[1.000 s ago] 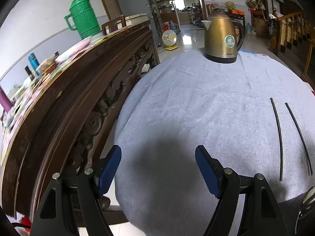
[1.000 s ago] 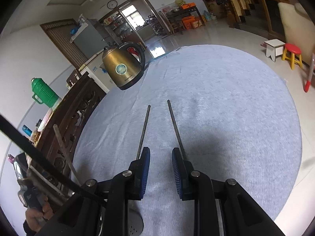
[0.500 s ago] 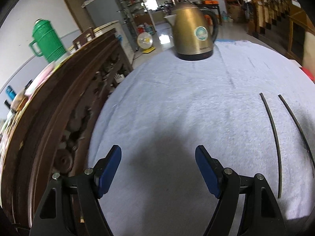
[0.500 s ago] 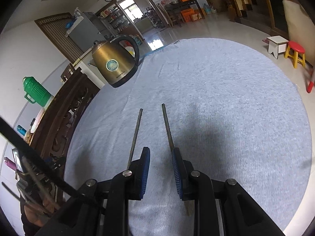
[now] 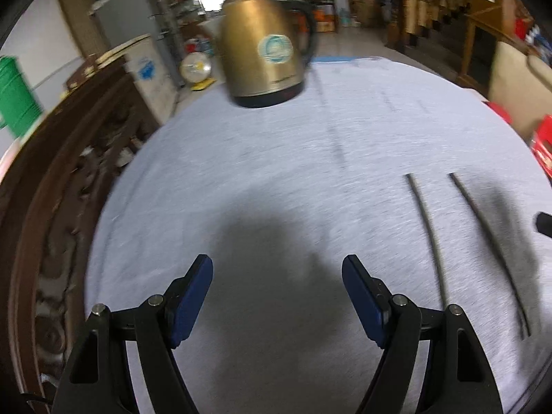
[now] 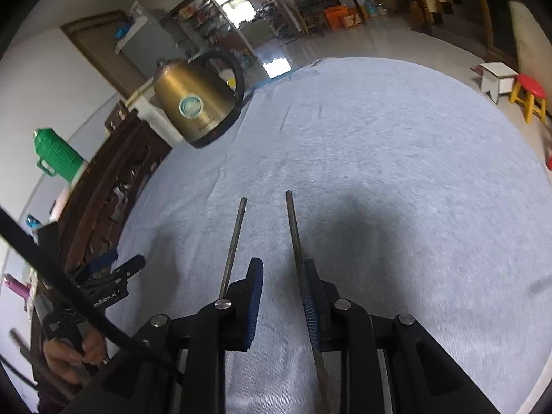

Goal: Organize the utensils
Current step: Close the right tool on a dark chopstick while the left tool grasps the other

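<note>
Two thin dark chopsticks lie side by side on the grey cloth of the round table [image 5: 276, 158]. In the left wrist view the left chopstick [image 5: 429, 234] and the right chopstick [image 5: 490, 241] lie to the right of my left gripper [image 5: 276, 289], which is wide open and empty above the cloth. In the right wrist view my right gripper [image 6: 281, 296] hovers over the near ends, fingers narrowly apart and holding nothing. One chopstick [image 6: 234, 238] runs past the left finger; the other chopstick [image 6: 293, 227] passes under the right finger.
A brass electric kettle [image 5: 265, 48] stands at the table's far edge. A dark carved wooden sideboard [image 5: 51, 189] runs along the left, with a green thermos [image 6: 57, 155] on it. A red and yellow stool [image 6: 531, 100] stands on the floor to the right.
My left gripper has swung right and forward, so the kettle now looms ahead and the chopsticks sit closer. My right gripper has stayed over the chopsticks' near ends, its gap unchanged.
</note>
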The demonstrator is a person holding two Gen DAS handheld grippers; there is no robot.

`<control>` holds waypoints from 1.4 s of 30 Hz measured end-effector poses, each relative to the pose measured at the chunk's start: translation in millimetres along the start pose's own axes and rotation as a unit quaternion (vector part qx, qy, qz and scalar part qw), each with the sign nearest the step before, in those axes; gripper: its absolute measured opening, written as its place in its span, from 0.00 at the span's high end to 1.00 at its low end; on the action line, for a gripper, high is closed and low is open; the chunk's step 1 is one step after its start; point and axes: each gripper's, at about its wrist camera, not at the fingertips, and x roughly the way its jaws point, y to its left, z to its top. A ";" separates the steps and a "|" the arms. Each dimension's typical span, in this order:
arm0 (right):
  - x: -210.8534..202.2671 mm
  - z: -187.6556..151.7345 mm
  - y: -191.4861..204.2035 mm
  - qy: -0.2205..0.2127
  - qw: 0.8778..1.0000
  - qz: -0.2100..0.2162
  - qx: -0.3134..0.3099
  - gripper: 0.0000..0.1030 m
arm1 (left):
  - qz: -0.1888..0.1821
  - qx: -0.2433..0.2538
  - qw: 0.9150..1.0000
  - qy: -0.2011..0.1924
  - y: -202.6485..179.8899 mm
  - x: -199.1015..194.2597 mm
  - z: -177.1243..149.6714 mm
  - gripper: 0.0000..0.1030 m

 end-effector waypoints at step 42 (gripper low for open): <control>73.0 43.2 -39.2 0.128 0.991 -0.028 -0.022 0.93 | -0.137 0.050 0.983 0.111 -110.2 86.3 78.9 0.93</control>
